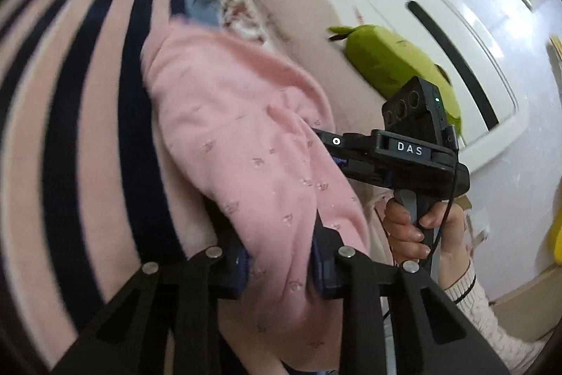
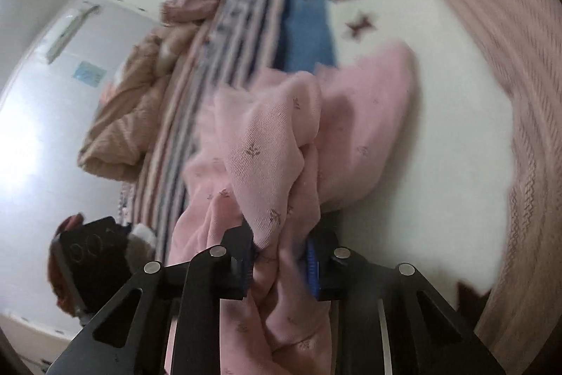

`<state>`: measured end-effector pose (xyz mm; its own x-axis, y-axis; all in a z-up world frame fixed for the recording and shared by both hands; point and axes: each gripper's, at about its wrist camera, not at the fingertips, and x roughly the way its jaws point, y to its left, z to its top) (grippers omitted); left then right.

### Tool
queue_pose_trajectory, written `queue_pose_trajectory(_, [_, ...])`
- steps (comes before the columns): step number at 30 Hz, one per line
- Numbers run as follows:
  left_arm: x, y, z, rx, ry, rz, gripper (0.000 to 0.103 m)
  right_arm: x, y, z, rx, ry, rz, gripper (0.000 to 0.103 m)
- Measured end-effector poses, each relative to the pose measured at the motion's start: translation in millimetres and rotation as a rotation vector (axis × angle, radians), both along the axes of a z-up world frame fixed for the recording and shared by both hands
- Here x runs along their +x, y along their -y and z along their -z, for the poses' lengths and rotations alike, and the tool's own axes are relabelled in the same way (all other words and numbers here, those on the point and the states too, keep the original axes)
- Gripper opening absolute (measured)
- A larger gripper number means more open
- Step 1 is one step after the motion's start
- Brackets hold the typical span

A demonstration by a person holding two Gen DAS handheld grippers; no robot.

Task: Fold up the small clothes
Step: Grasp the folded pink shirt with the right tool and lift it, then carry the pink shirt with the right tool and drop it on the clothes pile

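Observation:
A small pink garment (image 1: pixel 246 136) printed with tiny sprigs hangs bunched between both grippers over the bed. In the left wrist view my left gripper (image 1: pixel 281 264) has its blue pads (image 1: pixel 242 266) pressed on a fold of it. My right gripper (image 1: pixel 333 152) enters from the right, held by a hand (image 1: pixel 414 227), with its tips buried in the cloth's edge. In the right wrist view the right gripper (image 2: pixel 279 264) pinches a gathered fold of the pink garment (image 2: pixel 267 157) between its blue pads (image 2: pixel 312 266). The left gripper's body (image 2: pixel 91 252) shows at lower left, its fingertips hidden.
A pink and navy striped blanket (image 1: pixel 80 101) fills the left. A green plush toy (image 1: pixel 390 62) lies by a white slatted headboard (image 1: pixel 439 34). A beige knit garment (image 2: pixel 123 122), blue cloth (image 2: pixel 309 23) and a white patch with pink stars (image 2: pixel 439 111) lie on the pink bed cover (image 2: pixel 509 58).

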<state>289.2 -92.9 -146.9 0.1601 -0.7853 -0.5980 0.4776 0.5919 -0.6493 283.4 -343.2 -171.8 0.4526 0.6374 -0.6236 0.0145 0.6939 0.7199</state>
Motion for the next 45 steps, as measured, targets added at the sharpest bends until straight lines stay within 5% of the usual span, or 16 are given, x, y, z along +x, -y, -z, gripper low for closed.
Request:
queue_pose_trajectory(12, [-76.0,-81.9,-177.2,0.043,0.345,-0.105,0.024,-43.2,-71.9,-166.3,-0.001,0.343,-0.133,0.018])
queue_pose_trajectory(20, [-134.5,-171.9,-295.5,0.118,0.527,-0.231,0.024,-69.5,-176.1,-294.6,-0.025,0.546,-0.253,0.018])
queue_pose_trajectory(25, [-168.6,-247.3,-347.2,0.164,0.586,-0.342,0.024,-83.3,-254.9,-348.3,-0.013,0.631,-0.318,0.018])
queue_pose_trajectory(29, [-184.4,-313.8,-355.9,0.212,0.578,-0.453,0.024,-82.7,-334.6,-372.8,-0.016,0.647,-0.396,0.018])
queue_pose_trajectory(33, [-199.8,-383.4,-339.3,0.243,0.517,-0.551,0.024,-78.4,-416.8,-363.9,-0.024,0.606,-0.482,0.018])
queue_pose_trajectory(41, [-211.2,-491.9,-226.5,0.209,0.283,-0.675,0.029,-73.4,-544.7,-266.0,-0.096,0.429,-0.672,0.019])
queue_pose_trajectory(45, [-215.1,-500.5,-208.7,0.168,0.279,-0.689,0.039,-63.3,-555.3,-243.6,-0.132,0.396,-0.67,0.038])
